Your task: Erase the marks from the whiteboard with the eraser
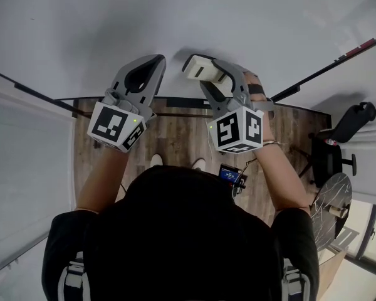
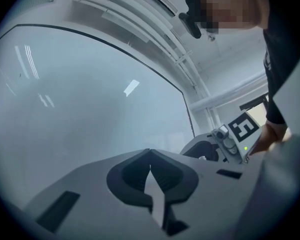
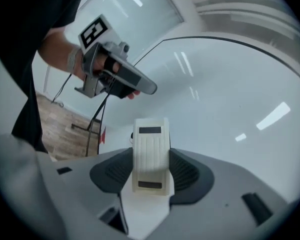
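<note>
A large whiteboard (image 1: 188,24) fills the far side of the head view, and I see no marks on the part in view. My right gripper (image 1: 208,73) is shut on a cream-white ribbed eraser (image 1: 200,66), held close to the board's surface. In the right gripper view the eraser (image 3: 150,155) stands upright between the dark jaw pads. My left gripper (image 1: 151,64) hangs beside it to the left, shut, with nothing between its jaws; in its own view the tips (image 2: 149,156) meet in front of the whiteboard (image 2: 80,94).
The whiteboard's dark frame edge (image 1: 326,68) runs along its lower side. Below lies a wooden floor (image 1: 175,137), with a black office chair (image 1: 338,143) and a round table (image 1: 331,199) at the right. A small device (image 1: 230,174) hangs at the person's front.
</note>
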`<move>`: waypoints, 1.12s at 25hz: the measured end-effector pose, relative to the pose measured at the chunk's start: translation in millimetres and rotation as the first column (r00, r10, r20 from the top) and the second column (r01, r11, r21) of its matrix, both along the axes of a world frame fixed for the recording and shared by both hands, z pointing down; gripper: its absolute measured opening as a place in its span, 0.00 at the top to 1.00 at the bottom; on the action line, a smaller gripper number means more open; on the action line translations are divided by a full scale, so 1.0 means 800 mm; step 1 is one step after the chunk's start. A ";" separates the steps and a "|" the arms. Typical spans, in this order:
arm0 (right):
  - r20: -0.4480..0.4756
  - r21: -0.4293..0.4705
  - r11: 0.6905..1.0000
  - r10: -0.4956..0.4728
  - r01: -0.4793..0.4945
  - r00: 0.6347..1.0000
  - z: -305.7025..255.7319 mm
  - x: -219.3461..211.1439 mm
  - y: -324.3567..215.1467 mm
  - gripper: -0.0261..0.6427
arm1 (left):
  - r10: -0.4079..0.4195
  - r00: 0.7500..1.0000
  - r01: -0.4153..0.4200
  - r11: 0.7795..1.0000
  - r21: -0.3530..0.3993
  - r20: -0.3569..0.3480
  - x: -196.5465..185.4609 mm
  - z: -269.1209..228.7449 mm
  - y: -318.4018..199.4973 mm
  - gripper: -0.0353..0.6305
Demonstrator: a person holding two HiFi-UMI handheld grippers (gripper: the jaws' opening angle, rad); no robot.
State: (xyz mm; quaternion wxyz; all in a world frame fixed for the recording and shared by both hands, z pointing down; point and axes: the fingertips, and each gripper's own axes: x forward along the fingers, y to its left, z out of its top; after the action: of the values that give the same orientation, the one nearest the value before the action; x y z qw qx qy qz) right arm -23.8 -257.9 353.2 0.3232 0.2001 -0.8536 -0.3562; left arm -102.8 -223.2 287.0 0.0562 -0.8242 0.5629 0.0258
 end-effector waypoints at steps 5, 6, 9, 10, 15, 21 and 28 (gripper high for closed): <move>0.324 -0.255 0.967 0.065 0.021 0.944 0.002 0.023 0.008 0.62 | 0.012 1.000 -0.012 1.000 -0.006 -0.001 0.000 0.024 0.004 0.94; 0.397 -0.324 0.945 0.089 0.049 0.913 0.003 0.029 0.010 0.62 | 0.018 1.000 -0.018 1.000 -0.006 -0.004 0.001 0.028 0.007 0.94; 0.600 -0.478 0.860 0.172 0.178 0.782 0.002 0.053 0.016 0.62 | 0.054 0.999 -0.054 0.998 -0.010 -0.007 0.011 0.039 0.016 0.94; 0.637 -0.487 0.849 0.186 0.204 0.749 0.001 0.061 0.018 0.62 | 0.068 0.998 -0.068 0.998 -0.015 -0.006 0.017 0.044 0.018 0.94; 0.705 -0.421 0.884 0.179 0.202 0.686 0.008 0.081 0.032 0.62 | 0.129 0.992 -0.130 0.990 -0.049 -0.014 0.033 0.077 0.030 0.94; 0.740 -0.444 0.876 0.238 0.190 0.629 0.017 0.098 0.035 0.62 | 0.176 0.984 -0.177 0.982 -0.069 -0.020 0.049 0.096 0.039 0.94; 0.740 -0.454 0.870 0.247 0.193 0.626 0.020 0.105 0.038 0.62 | 0.181 0.983 -0.182 0.979 -0.097 -0.018 0.055 0.104 0.045 0.94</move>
State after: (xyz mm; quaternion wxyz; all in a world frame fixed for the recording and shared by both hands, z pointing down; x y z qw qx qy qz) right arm 59.9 -227.2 368.9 -0.0328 0.2582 -0.9655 0.0005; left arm -58.9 -187.3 370.5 0.0104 -0.8736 0.4864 0.0071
